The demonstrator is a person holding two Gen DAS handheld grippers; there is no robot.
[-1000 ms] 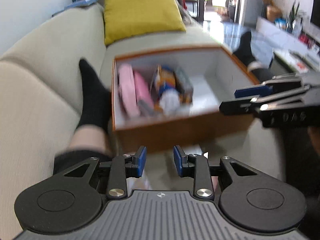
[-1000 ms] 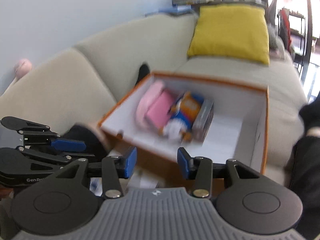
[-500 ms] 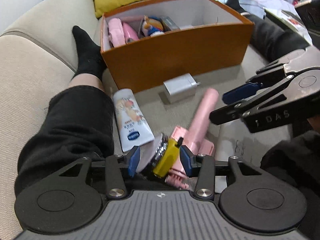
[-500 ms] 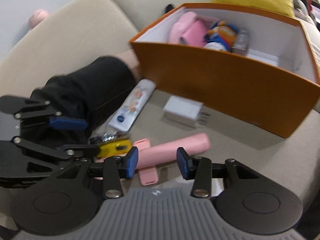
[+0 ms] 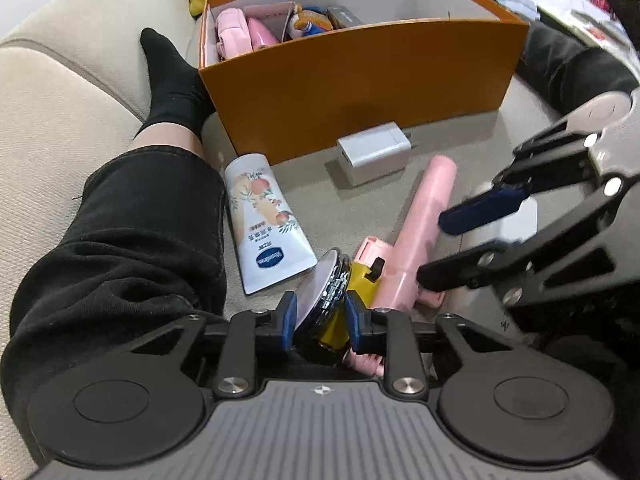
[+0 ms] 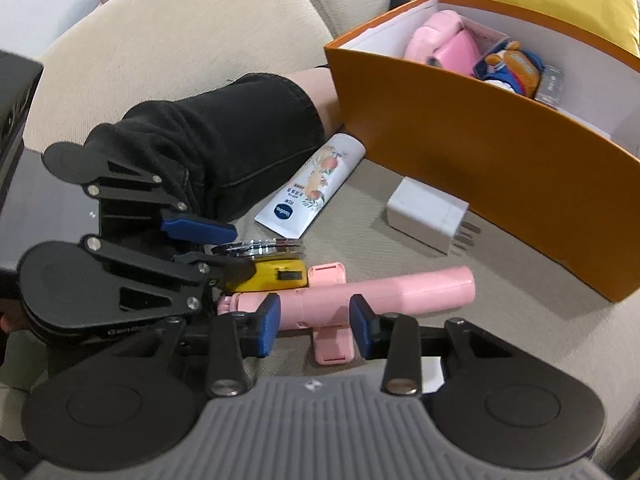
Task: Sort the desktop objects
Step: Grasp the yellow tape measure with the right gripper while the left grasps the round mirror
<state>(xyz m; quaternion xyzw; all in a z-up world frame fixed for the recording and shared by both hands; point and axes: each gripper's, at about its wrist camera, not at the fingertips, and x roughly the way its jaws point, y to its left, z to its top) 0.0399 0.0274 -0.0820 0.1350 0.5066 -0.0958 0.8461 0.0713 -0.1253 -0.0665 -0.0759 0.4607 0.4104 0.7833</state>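
the yellow tape measure (image 5: 340,300), at 6 o'clock of the orange box (image 5: 360,80), is pinched by the just-closing left tongs (image 5: 320,318), while the half-open right tongs (image 6: 314,322), closing, straddle the pink stick (image 6: 360,292), so the chrome-faced case may be squeezed out.

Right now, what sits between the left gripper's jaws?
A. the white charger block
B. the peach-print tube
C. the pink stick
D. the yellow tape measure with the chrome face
D: in the left wrist view the yellow tape measure sits between the left gripper jaws, which have just been closing on it, while the charger, tube and pink stick lie apart on the sofa cushion.
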